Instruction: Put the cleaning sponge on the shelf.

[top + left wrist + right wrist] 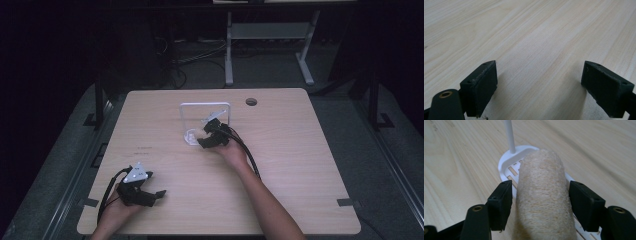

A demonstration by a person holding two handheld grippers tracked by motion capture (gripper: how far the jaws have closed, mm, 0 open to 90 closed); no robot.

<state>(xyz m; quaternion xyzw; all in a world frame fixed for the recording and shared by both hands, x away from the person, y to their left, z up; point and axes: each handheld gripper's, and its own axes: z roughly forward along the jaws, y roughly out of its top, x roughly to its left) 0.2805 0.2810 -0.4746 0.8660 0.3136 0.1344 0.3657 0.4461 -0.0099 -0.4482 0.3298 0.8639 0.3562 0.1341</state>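
Right gripper point(540, 202): my jaws stand part open around a tan loofah roll point(544, 195), a thin gap on each side, pads not pressing. Roll lies on the white slatted rack point(507, 163) mid-table, long axis running straight away from me toward the rack's upright post. Left gripper point(539, 87): jaws wide open, nothing between, over bare table point(529, 30).

loofah point(544, 195): rough fibre | rack point(506, 163): glossy white plastic | table point(456, 170): matt wood

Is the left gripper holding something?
No, the left gripper has its jaws wide apart with just bare table between them.
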